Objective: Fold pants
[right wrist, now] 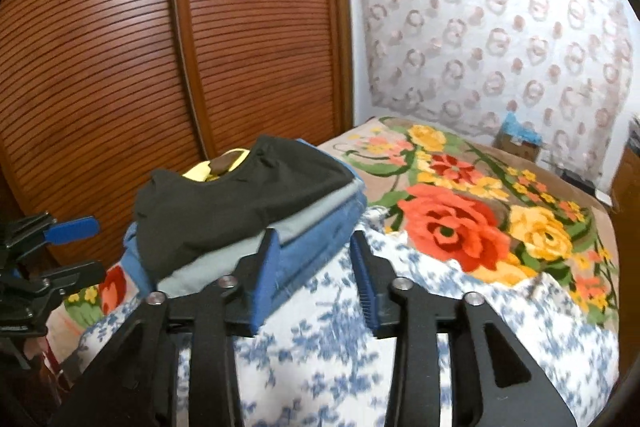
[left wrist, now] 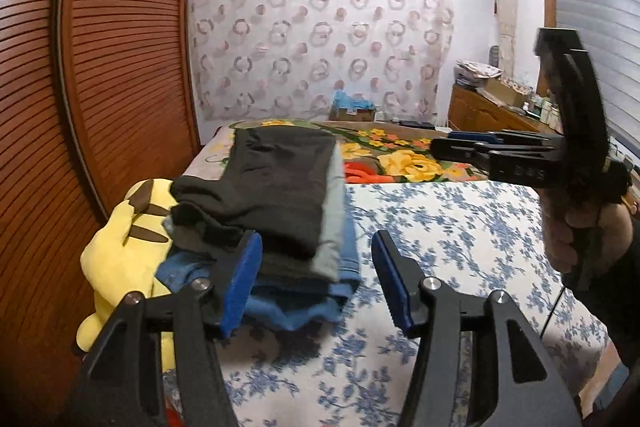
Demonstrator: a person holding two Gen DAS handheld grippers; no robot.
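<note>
folded pants [left wrist: 276, 187] lying on top of the clothes stack [left wrist: 320, 291] | stack sitting on the bed [left wrist: 460, 227] near its left edge | plush toy [left wrist: 120, 251] lying left of the stack | wardrobe [left wrist: 120, 47] standing behind the toy

2 wrist views, shared folded stack [left wrist: 276, 195]

1. Bed [left wrist: 460, 227]: covered by a white sheet with blue flower print; surface lies flat.
2. Floral blanket [right wrist: 460, 219], red and yellow roses, spread over the far part of the bed.
3. Stack of folded garments [right wrist: 240, 211] rests on the bed near the wardrobe side: black pants [left wrist: 272, 183] on top, grey layer beneath, blue denim lowest.
4. Yellow plush toy [left wrist: 120, 247] lies against the stack, on the wardrobe side.
</note>
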